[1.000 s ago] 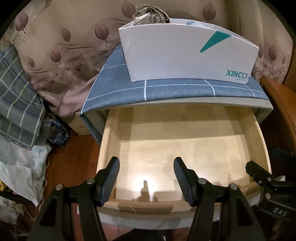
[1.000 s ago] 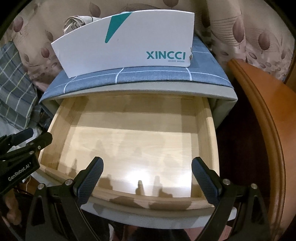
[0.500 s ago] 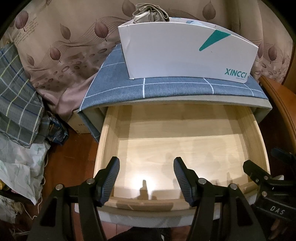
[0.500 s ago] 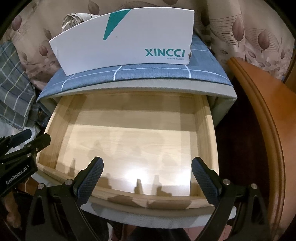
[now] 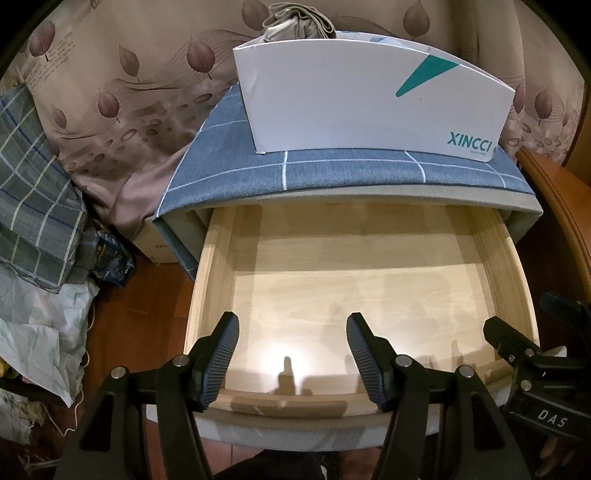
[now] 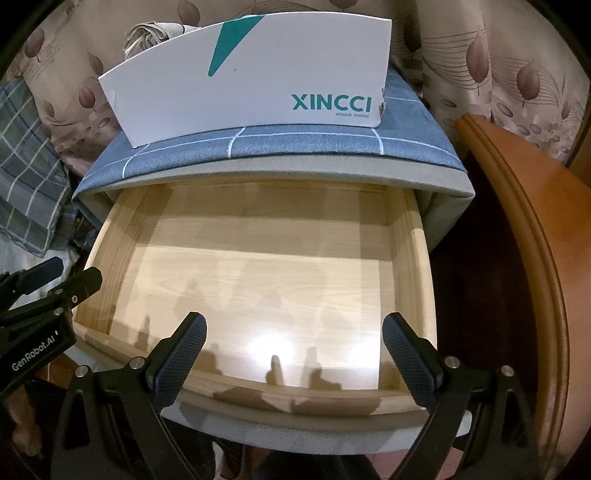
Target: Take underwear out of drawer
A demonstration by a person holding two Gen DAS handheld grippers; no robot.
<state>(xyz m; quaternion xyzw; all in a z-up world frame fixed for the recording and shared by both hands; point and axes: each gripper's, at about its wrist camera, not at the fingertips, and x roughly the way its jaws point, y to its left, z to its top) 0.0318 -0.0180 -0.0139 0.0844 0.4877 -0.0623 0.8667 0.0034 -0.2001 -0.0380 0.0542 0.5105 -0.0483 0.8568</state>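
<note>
Nearest the cameras, the left gripper [image 5: 290, 356] and the right gripper [image 6: 293, 354] both hang over the front edge of the pulled-out drawer [image 5: 229, 266], pointing steeply down into it. Each has its jaws spread wide with nothing between them. In the left view the right gripper shows at the right edge, so the two sit side by side.

The drawer's pale wooden floor is bare as far back as can be seen; no underwear lies in it. The only likely garment is a bunched grey cloth [image 5: 297, 20] sticking up behind the white shoe box [image 5: 369, 99] on the blue checked cover [image 5: 332, 173] above the drawer; whether it is underwear I cannot tell.

Such cloth should be light, limp and easy to pinch; a bunched fold is probably the best place to grip.
</note>
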